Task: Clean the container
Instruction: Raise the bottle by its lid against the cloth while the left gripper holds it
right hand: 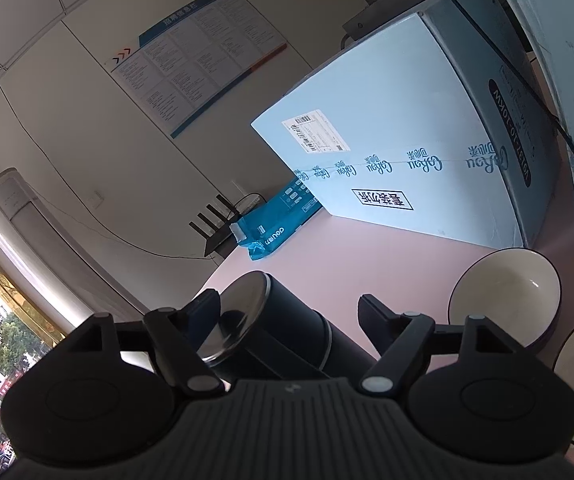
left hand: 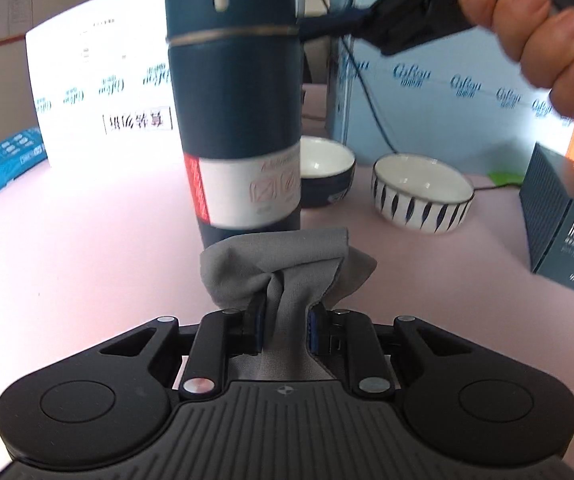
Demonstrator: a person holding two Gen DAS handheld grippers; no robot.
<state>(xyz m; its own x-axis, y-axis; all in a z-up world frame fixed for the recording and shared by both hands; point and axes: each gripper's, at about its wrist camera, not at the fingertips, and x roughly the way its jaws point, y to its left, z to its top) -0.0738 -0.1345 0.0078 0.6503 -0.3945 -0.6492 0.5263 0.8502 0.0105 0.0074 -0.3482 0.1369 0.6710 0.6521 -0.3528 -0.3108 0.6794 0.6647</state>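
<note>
Pink table (left hand: 67, 260), flask (left hand: 239, 120), cloth (left hand: 279, 264).

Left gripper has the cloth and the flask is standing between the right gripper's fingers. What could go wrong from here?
1. The right gripper looks open around the flask, one finger clear of it; a push from the cloth could tip the tall flask.
2. The two bowls stand just behind it, so a toppling flask may strike them.
3. The left gripper pinches only a fold of cloth, which might slip out during wiping.
</note>
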